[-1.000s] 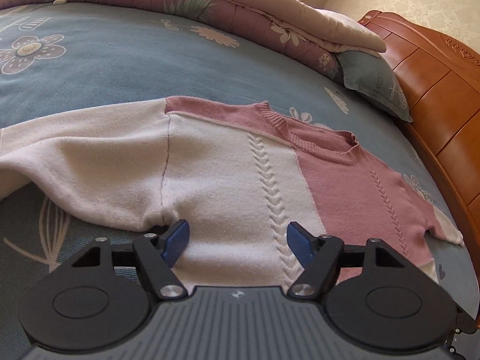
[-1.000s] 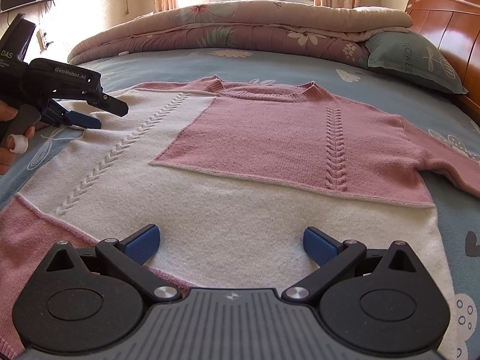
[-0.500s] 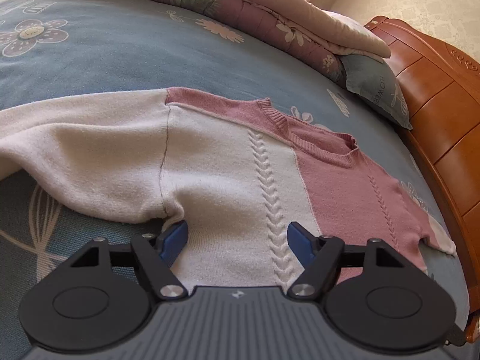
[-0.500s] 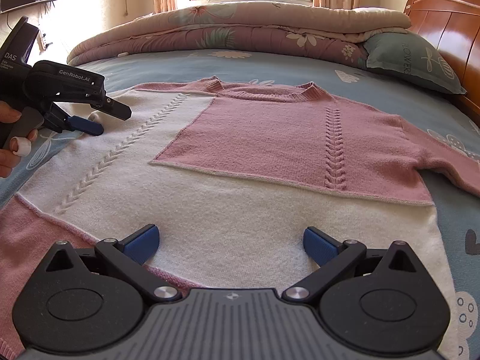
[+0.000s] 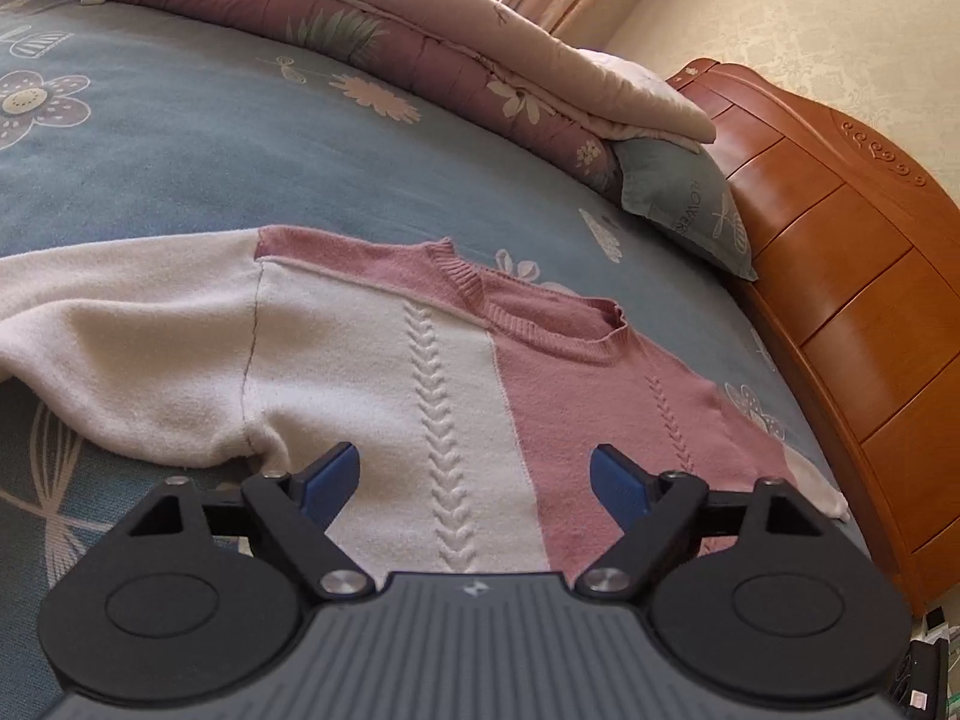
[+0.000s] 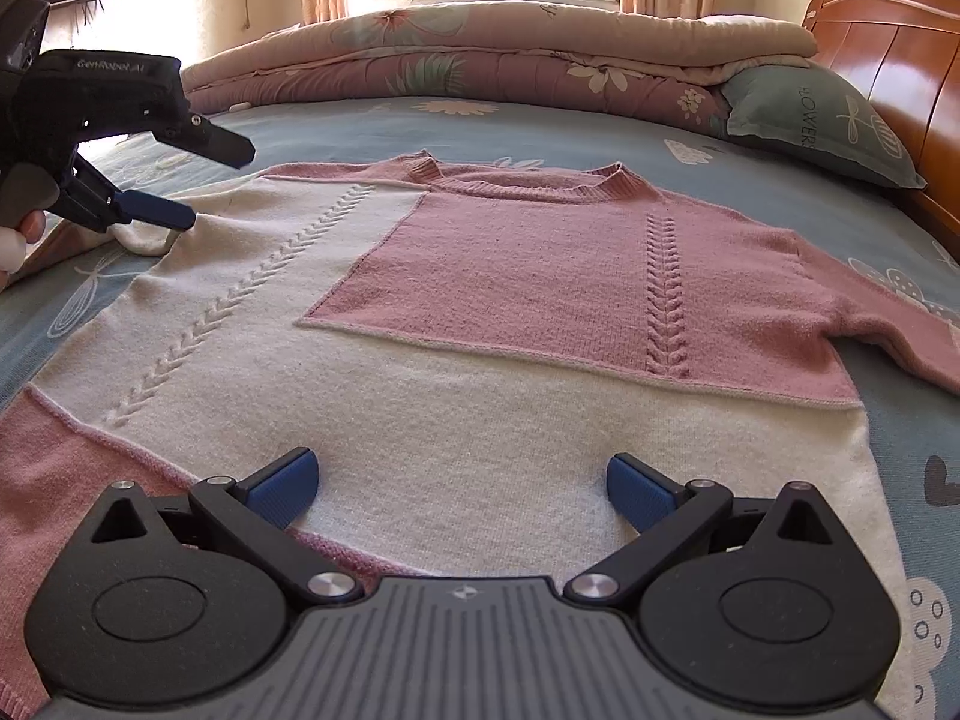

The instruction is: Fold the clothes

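Note:
A pink and cream knit sweater (image 6: 540, 276) lies spread flat, front up, on the blue flowered bedsheet (image 6: 540, 126). My left gripper (image 5: 474, 474) hovers at the armpit where the cream sleeve (image 5: 120, 348) joins the body. Its jaws are opening, and the cream knit lies under them with nothing pinched. In the right wrist view the left gripper (image 6: 198, 180) shows at the left edge, its lower finger (image 6: 159, 215) touching the sleeve fold. My right gripper (image 6: 462, 474) stands open low over the cream lower part of the sweater, holding nothing.
A folded floral quilt (image 6: 510, 54) and a grey-green pillow (image 6: 810, 120) lie at the far side of the bed. The wooden headboard (image 5: 840, 300) runs along the right. A hand (image 6: 18, 234) holds the left gripper at the left edge.
The left gripper's jaws have spread wider and its upper finger has lifted off the sleeve. The right gripper and the sweater have stayed where they were.

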A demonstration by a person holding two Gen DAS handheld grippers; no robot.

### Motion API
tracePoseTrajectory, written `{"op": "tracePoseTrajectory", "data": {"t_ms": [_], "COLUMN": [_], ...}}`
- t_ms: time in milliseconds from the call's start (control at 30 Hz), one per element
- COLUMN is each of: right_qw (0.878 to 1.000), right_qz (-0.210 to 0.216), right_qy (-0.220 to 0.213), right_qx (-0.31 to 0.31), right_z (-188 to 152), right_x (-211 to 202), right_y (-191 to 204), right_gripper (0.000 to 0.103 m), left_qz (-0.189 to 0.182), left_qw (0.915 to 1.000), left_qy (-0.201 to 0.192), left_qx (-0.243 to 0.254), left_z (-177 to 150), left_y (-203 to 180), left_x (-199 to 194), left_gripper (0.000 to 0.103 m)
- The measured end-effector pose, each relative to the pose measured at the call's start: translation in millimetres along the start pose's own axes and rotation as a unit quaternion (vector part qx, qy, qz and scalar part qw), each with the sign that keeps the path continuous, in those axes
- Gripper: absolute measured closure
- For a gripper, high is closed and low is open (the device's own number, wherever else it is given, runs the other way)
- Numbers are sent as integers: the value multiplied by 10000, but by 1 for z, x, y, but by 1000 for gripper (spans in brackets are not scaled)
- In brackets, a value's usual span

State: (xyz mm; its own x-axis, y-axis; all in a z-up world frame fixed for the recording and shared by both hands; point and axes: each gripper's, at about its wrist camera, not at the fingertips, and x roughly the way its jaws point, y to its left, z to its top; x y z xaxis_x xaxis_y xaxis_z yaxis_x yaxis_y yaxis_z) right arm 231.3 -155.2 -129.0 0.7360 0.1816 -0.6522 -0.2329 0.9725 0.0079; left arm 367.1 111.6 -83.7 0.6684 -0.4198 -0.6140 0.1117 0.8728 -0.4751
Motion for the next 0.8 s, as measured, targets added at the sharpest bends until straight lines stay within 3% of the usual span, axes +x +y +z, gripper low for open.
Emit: {"op": "tracePoseTrajectory", "data": {"t_ms": [100, 200, 333, 400, 533, 667, 800], "right_qw": [9998, 9990, 9967, 9953, 9927, 9926, 9916], "right_qz": [-35, 64, 395, 622, 994, 1029, 1068], "right_qy": [197, 436, 693, 697, 555, 435, 428], "right_qx": [-20, -24, 151, 257, 402, 470, 597], "right_z": [3, 5, 7, 8, 11, 13, 15], "right_x": [-3, -7, -17, -23, -40, -49, -52], "right_y": [2, -2, -9, -12, -15, -21, -30], "right_gripper": [0, 0, 0, 0, 0, 0, 0], "left_qz": [182, 494, 540, 454, 677, 1137, 1154], "left_qw": [9998, 9980, 9974, 9984, 9974, 9922, 9919], "left_qy": [-119, 345, 382, 283, 235, 380, 204], "left_qx": [2, -174, -281, -193, -46, -340, -489], "left_z": [6, 2, 9, 19, 35, 46, 65], "left_y": [2, 19, 10, 1, -6, 18, 27], "left_x": [12, 43, 35, 32, 51, 87, 97], "left_gripper": [15, 17, 16, 16, 15, 16, 15]}}
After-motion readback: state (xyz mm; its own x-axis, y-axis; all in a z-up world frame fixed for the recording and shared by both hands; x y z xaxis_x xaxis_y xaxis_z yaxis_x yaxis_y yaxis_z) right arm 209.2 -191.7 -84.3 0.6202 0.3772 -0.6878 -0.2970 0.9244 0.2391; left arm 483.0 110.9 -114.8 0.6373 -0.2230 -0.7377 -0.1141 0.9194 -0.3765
